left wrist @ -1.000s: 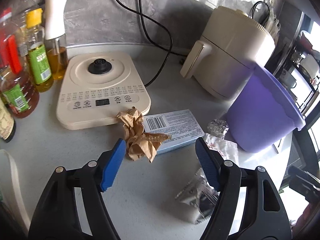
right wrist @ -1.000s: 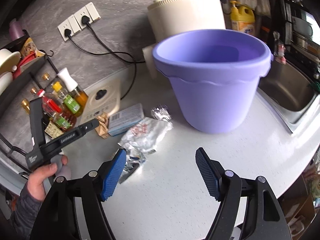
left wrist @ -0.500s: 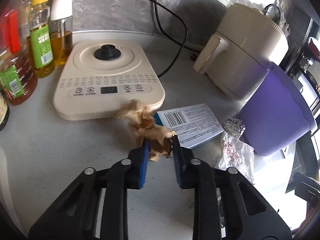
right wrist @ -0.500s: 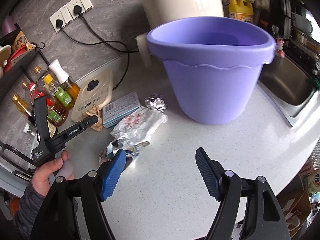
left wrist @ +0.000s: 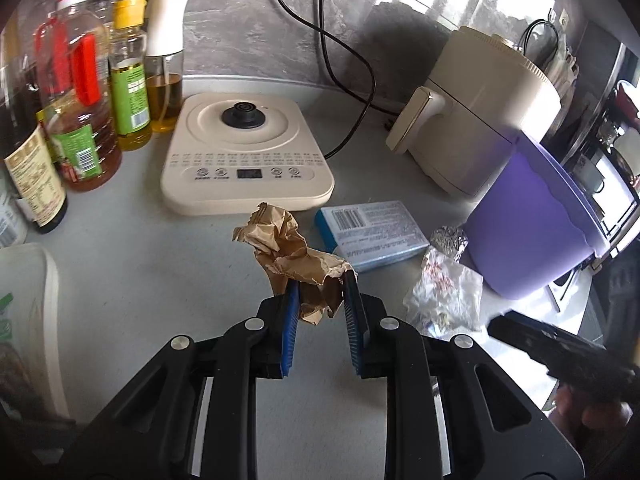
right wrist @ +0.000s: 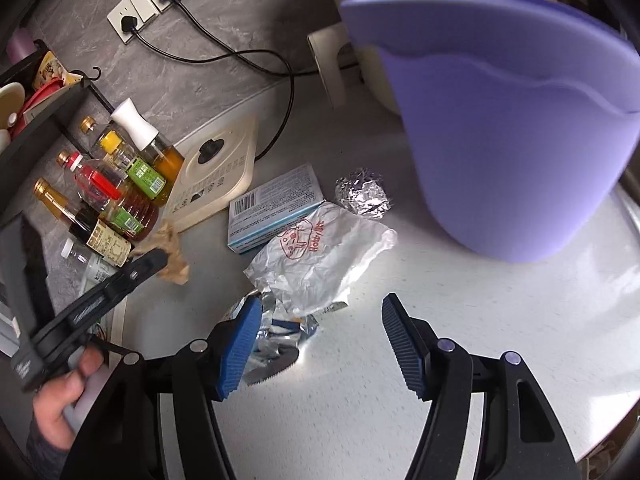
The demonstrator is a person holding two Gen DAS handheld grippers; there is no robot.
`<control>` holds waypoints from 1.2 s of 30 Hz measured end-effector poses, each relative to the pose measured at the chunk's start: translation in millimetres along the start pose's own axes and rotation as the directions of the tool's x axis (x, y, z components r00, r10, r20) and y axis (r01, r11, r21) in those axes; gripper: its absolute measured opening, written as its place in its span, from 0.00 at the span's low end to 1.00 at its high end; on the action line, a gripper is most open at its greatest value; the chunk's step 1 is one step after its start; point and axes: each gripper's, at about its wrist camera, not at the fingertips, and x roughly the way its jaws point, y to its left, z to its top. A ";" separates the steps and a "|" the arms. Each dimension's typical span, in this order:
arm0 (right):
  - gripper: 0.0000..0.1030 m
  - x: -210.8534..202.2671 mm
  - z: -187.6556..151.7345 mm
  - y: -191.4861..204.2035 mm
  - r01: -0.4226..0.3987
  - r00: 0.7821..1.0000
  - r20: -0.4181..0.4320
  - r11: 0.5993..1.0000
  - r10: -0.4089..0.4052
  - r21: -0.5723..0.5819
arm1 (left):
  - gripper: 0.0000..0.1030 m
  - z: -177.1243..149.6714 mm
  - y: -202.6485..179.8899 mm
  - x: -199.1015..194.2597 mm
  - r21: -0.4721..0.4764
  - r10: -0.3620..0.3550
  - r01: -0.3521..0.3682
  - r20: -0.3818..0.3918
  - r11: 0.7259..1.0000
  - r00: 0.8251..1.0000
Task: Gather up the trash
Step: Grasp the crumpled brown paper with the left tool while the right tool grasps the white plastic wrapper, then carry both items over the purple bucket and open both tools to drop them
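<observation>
Room: kitchen, grey stone-look wall, wall sockets (right wrist: 154,0) with two black cords plugged in.
Surface: pale speckled counter (right wrist: 480,320), curved front edge, sink side barely visible at far right.
Back edge, left: cluster of oil and sauce bottles (left wrist: 84,120); cream cooker base (left wrist: 248,152) beside them.
Back edge, right: cream air fryer (left wrist: 488,120), touching or just behind purple bucket (right wrist: 520,120).
Bucket contents: not visible from either view; rim above camera level.
Left gripper (left wrist: 320,300): closed on crumpled brown paper (left wrist: 288,252); paper apparently lifted clear of counter, near cooker base front edge.
Right gripper (right wrist: 316,340): jaws closing, pads not yet pressing; torn silver wrapper (right wrist: 276,340) between them, against the left pad.
Left on counter: blue box (right wrist: 276,204), white plastic bag (right wrist: 320,256), foil ball (right wrist: 362,196), silver wrapper; all between cooker base and bucket.
Progress: early; one piece gripped, none confirmed in bucket.
Remaining: carry brown paper to bucket, grip wrapper, collect box, bag, foil ball.
Risk: thin wrapper likely to slip from pads.
</observation>
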 end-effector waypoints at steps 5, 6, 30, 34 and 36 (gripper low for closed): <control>0.61 19.7 5.2 -1.4 0.008 1.000 0.013 1.000 -0.008 0.011 | 0.21 -9.7 7.6 -4.0 -0.013 0.009 -0.009 -0.013 1.000 1.000; 0.61 25.1 5.8 -1.6 0.023 1.000 0.015 1.000 -0.024 0.018 | 0.21 -12.0 9.8 -3.5 -0.016 0.014 -0.014 -0.017 1.000 1.000; 0.02 -103.1 52.0 49.0 -0.031 0.934 0.343 0.979 0.100 -0.202 | 0.21 30.7 -19.6 -74.4 -0.003 -0.032 0.034 0.198 0.999 0.980; 0.02 -126.2 66.7 44.8 -0.028 0.920 0.376 0.975 0.110 -0.219 | 0.21 43.1 -39.9 -89.4 0.017 -0.041 0.038 0.254 0.999 0.966; 0.02 -138.2 72.1 40.3 -0.029 0.913 0.390 0.973 0.118 -0.227 | 0.21 49.0 -51.2 -93.3 0.019 -0.045 0.041 0.274 0.999 0.961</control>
